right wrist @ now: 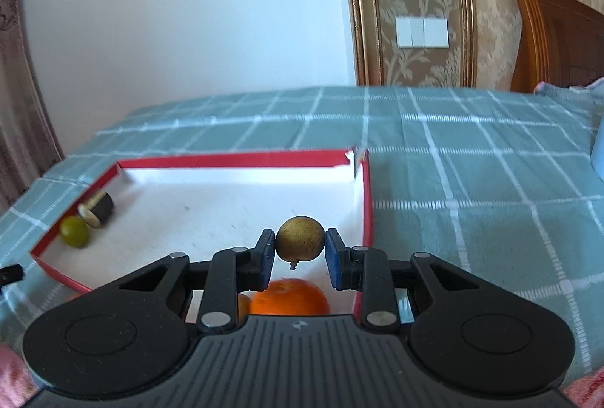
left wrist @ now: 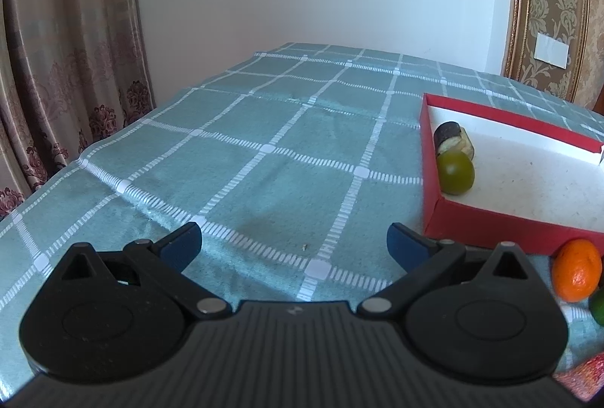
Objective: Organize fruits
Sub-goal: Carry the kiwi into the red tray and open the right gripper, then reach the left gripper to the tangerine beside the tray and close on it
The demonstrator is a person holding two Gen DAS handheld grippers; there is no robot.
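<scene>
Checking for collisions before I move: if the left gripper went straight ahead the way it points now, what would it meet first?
Probably nothing but the checked tablecloth. The left gripper is open and aims along bare cloth toward the far wall. The red box and the orange fruit sit off to its right, outside that line, though depth is hard to judge.

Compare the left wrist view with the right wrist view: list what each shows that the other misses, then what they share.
Only the left wrist view: the open left gripper over bare tablecloth, and an orange outside the box. Only the right wrist view: the right gripper shut on a small brown fruit, an orange below its fingers. Both: the red box, its green fruit, and dark cut piece.
</scene>
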